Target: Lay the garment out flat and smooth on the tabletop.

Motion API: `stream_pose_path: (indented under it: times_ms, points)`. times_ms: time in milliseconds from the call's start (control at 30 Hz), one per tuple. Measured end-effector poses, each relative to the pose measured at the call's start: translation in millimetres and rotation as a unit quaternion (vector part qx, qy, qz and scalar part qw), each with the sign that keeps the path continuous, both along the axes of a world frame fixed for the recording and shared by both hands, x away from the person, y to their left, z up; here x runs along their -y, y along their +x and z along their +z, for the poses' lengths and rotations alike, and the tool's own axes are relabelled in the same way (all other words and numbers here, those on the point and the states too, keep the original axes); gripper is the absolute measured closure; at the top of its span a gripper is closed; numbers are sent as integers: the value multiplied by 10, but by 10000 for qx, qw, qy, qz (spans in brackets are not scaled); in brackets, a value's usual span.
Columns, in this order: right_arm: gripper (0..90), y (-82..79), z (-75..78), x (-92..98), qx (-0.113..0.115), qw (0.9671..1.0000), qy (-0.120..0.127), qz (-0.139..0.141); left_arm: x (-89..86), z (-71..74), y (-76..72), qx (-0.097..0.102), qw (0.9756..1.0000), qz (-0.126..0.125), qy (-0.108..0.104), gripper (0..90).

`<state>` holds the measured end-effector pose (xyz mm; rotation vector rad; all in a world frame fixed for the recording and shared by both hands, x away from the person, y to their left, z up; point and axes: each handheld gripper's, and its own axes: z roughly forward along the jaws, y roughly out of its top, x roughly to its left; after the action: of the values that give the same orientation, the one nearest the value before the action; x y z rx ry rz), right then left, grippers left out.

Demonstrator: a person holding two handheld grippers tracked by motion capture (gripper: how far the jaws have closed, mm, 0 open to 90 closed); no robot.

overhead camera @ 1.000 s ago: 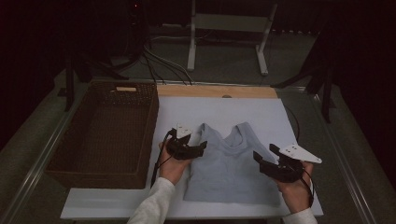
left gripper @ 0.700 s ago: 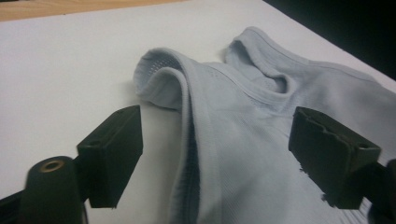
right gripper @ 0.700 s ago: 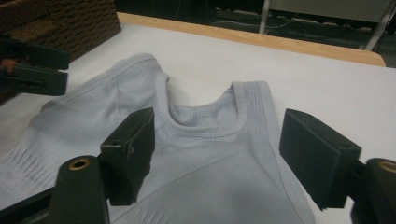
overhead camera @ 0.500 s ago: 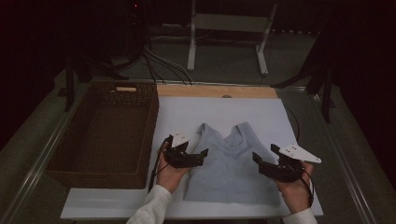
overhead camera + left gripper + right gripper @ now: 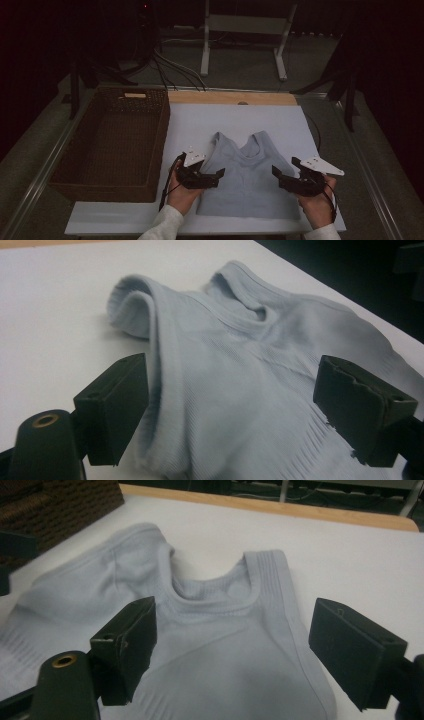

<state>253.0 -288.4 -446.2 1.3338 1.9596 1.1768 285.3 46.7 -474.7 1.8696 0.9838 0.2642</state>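
Person with 2 handheld black grippers

White sleeves; each black gripper, left and right, carries a pale grey 3-cornered plate, blocky jaws, a brass-ringed hole and a black cable.

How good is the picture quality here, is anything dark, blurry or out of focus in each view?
High view: dim, the room behind nearly black, the white table the brightest area. Left gripper view: brighter, the grey top slightly soft, the near black jaws blurred. Right gripper view: evenly lit, the top's neckline fairly sharp, the basket dark and soft.
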Motion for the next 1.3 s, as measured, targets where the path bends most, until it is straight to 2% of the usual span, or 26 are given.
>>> stream_pose_path:
  times_ms: [467, 867, 1300]
  points:
    - [196, -69, -137, 162, -203, 9997, -81, -112, -82, -107, -180, -126, 9999, -29, -9, 191]
    - [201, -110, -198, 229, -270, 9995, -84, -150, -125, -233, -312, -335, 9988, -223, 264, 290]
    - [256, -175, -283, 348, -402, 9986, -197, -277, -162, -323, -359, -501, 9972, -259, 486, 381]
